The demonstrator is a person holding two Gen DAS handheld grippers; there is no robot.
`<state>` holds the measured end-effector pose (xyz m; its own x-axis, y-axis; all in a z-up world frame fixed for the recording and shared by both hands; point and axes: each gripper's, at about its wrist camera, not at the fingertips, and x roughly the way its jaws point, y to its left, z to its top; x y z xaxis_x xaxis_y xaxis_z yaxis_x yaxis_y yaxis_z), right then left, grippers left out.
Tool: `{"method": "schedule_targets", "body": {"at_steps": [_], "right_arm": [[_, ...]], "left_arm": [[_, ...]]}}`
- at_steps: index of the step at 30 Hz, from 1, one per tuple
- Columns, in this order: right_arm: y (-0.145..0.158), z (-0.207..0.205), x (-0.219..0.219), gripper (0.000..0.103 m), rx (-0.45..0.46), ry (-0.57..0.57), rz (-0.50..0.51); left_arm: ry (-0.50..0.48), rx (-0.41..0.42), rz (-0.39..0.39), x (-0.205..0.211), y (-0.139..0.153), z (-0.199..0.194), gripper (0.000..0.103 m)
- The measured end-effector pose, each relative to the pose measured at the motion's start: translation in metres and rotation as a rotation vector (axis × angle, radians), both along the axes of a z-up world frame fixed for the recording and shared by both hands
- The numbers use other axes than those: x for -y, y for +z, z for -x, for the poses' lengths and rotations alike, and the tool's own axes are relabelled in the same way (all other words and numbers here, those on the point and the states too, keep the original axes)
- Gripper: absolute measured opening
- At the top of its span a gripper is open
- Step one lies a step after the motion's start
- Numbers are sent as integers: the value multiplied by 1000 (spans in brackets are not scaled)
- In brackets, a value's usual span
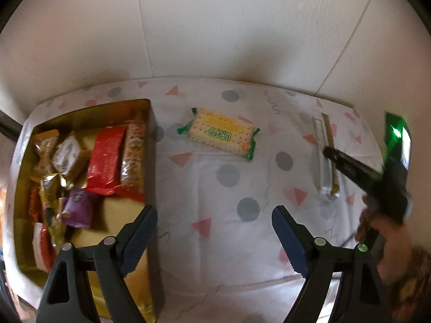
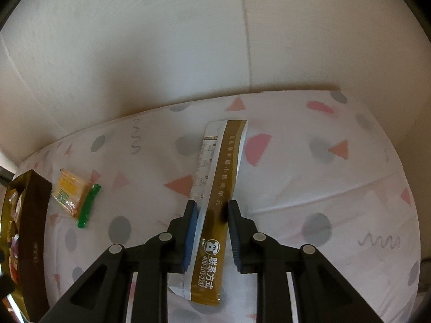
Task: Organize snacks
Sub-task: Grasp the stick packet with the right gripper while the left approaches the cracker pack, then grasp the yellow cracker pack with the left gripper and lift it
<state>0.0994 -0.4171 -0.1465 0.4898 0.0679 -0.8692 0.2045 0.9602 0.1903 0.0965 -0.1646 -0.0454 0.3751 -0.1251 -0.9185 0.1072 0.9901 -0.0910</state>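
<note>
The long stick pack lies on the cloth, pointing away toward the wall. The right gripper pinches it by its sides. The left gripper gapes wide, holding nothing, beside the tin.

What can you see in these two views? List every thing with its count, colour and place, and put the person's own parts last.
gold tin: one, left, holding many mixed wrapped snacks
cracker pack: one, green and yellow, on cloth beside tin
sachet: one, gold and white, long, right side of cloth
tablecloth: one, white with pink and grey shapes
left tongs: open, empty, near the tin
right tongs: closed on sachet
hand: one, holding right tongs
</note>
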Motion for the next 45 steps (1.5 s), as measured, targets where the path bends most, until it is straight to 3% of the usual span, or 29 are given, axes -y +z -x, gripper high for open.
{"method": "schedule_targets", "body": {"at_steps": [7,19,21,24,28,32,35,37,38,42,45], "right_arm": [[-5,17,5,23,41,-7,-9],[-11,42,-4,23,135,3,17],[-3,44,-2,23,147,10,23],[0,49,0,23,155,9,14],[2,53,1,23,156,9,7],[1,49,3,23,155,11,2],[-1,48,4,23,155,12,-1],[-1,48,4,23,155,12,-2],[-1,48,4,23,155,12,-2],[-1,47,4,23,156,13,-4],[-2,47,4,23,156,13,-7]], "left_arm": [[101,-95,77,10,-23,-40,87],[347,-254,118,17,-68,-114,87],[364,-272,68,20,-75,-125,87],[328,-258,34,28,-79,-137,87],[177,-184,-35,51,-76,-142,76],[55,-150,-43,68,-75,-140,74],[126,-172,27,55,-75,-139,78],[195,-201,68,44,-76,-137,95],[218,-209,69,42,-77,-138,96],[292,-281,86,35,-87,-150,95],[276,-255,43,34,-85,-154,87]]}}
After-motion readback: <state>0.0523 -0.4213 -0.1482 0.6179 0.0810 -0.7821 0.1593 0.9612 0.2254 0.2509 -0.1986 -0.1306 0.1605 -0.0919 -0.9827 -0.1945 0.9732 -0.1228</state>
